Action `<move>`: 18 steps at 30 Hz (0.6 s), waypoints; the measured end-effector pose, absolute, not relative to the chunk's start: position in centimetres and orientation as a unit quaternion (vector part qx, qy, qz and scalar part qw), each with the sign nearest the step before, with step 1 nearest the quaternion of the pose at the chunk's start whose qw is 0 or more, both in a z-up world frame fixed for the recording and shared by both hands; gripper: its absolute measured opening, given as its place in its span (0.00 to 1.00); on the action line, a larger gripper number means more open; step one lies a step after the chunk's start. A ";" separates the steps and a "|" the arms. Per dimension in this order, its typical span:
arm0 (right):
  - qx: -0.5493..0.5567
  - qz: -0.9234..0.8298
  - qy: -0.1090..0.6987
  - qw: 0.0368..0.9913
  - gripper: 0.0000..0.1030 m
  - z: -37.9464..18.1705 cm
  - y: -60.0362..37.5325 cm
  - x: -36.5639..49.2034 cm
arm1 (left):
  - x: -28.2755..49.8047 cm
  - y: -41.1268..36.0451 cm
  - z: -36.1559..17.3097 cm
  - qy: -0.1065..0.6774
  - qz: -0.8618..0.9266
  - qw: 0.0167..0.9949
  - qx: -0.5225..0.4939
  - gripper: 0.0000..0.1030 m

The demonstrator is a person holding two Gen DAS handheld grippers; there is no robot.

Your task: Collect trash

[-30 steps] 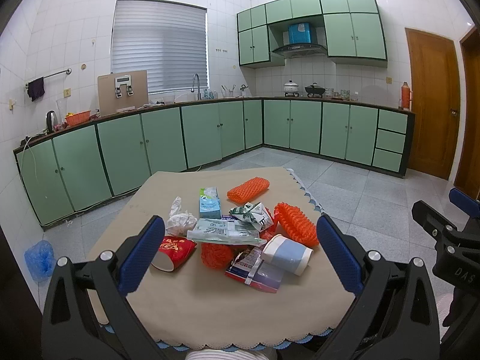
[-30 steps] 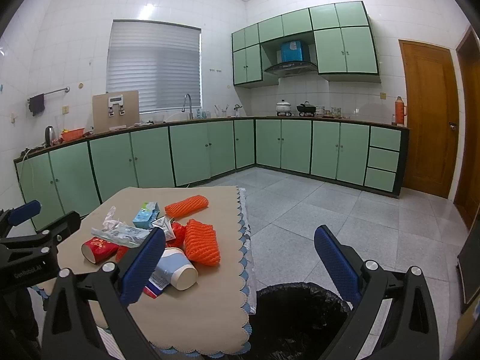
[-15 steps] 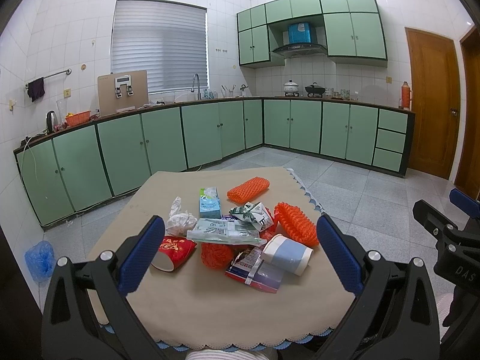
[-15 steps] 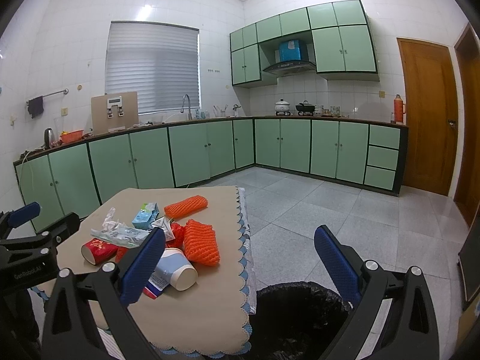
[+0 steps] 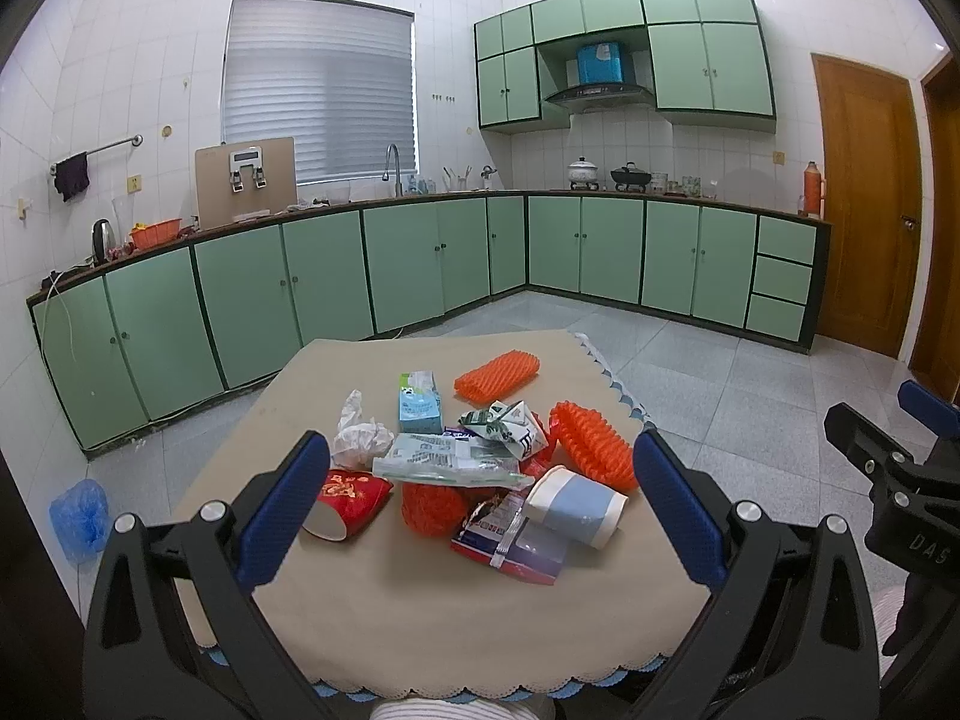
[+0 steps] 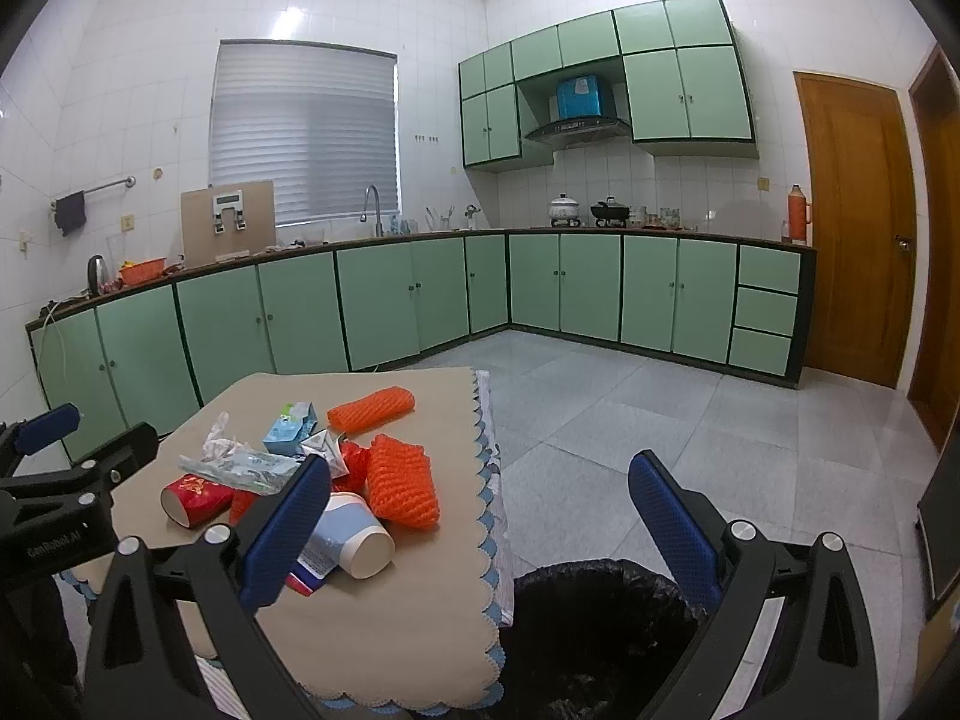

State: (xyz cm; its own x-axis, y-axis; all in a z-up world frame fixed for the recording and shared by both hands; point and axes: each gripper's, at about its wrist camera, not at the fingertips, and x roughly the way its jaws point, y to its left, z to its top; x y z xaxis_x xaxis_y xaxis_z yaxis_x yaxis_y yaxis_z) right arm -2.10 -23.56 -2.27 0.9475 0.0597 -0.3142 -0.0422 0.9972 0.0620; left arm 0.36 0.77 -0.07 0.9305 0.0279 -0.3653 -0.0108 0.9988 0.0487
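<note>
The trash sits heaped in the middle of the table [image 5: 372, 618], on its beige cloth: a red paper cup [image 5: 348, 501] on its side at the near left, a white and blue paper cup [image 5: 579, 507] tipped over at the near right, a red snack wrapper [image 5: 510, 546] under it, and two orange foam fruit nets, one [image 5: 591, 444] at the right and one [image 5: 497, 373] at the far side. A blue milk carton [image 5: 420, 402], a crumpled tissue [image 5: 357, 438] and a clear plastic packet [image 5: 444, 459] lie among them, all touching or overlapping.

The left gripper [image 5: 480, 510] hovers at the near edge of the table, jaws wide apart and holding nothing. The right gripper [image 6: 480, 528] hangs off the table's right edge, equally spread and empty, above a black-lined trash bin [image 6: 600, 630] on the floor just beside the table.

Nothing looks collected yet (the bin's inside is too dark to tell). The likely risk is the pile itself: closing on one overlapped piece could drag its neighbours, the cups may roll off the edge, and thin film or tissue may slip from the pads
</note>
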 end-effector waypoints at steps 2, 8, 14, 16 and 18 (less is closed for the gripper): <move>0.028 0.026 0.160 0.986 0.94 -2.5 -23.6 -2.1 | 0.8 0.7 -0.6 0.188 0.011 0.982 0.023 0.95; 0.029 0.027 0.166 0.985 0.94 -2.9 -23.3 -1.8 | 1.2 0.9 -0.9 0.195 0.013 0.981 0.021 0.95; 0.028 0.029 0.181 0.983 0.94 -3.6 -22.8 -0.4 | 2.2 2.6 -1.3 0.192 0.037 0.980 0.028 0.95; 0.026 0.026 0.191 0.981 0.94 -4.0 -22.5 0.3 | 2.7 3.8 -1.6 0.194 0.048 0.980 0.023 0.95; 0.025 0.026 0.196 0.980 0.94 -4.5 -22.2 1.0 | 3.2 5.0 -1.9 0.198 0.058 0.978 0.017 0.95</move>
State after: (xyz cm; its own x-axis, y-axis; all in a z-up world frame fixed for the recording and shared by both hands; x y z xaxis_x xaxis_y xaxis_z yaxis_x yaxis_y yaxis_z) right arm 1.05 -22.23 -4.54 0.9220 0.0612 -0.3824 -0.0417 0.9974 0.0590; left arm 3.22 5.00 -1.94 0.9153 0.1193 -0.3846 -0.1058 0.9928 0.0561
